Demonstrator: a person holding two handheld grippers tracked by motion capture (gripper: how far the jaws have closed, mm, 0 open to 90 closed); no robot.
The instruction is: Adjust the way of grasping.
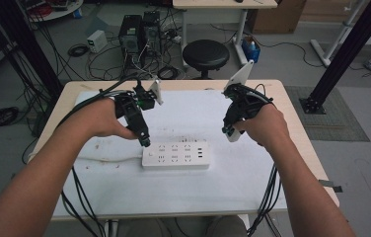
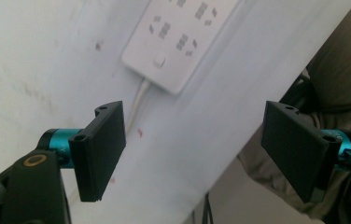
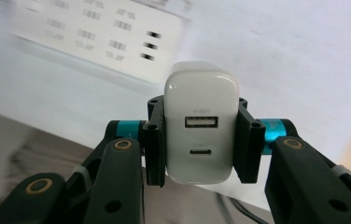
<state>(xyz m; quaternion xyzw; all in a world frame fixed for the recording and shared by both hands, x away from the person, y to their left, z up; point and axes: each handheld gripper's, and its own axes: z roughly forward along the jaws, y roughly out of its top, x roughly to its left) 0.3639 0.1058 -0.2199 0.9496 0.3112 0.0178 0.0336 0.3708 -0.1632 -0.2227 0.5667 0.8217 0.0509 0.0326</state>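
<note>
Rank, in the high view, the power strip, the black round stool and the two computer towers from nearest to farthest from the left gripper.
1. Power strip: on the white table mat, right under the left gripper, which is open.
2. Computer towers: on the floor beyond the table's far edge, up and slightly left.
3. Black round stool: on the floor beyond the table, farther to the right. It is close to the towers in rank.

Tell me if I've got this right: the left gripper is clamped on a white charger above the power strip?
Not quite: it is the right gripper that clamps the white charger, as the right gripper view shows. The left gripper is open with nothing between its pads, near the power strip.
</note>
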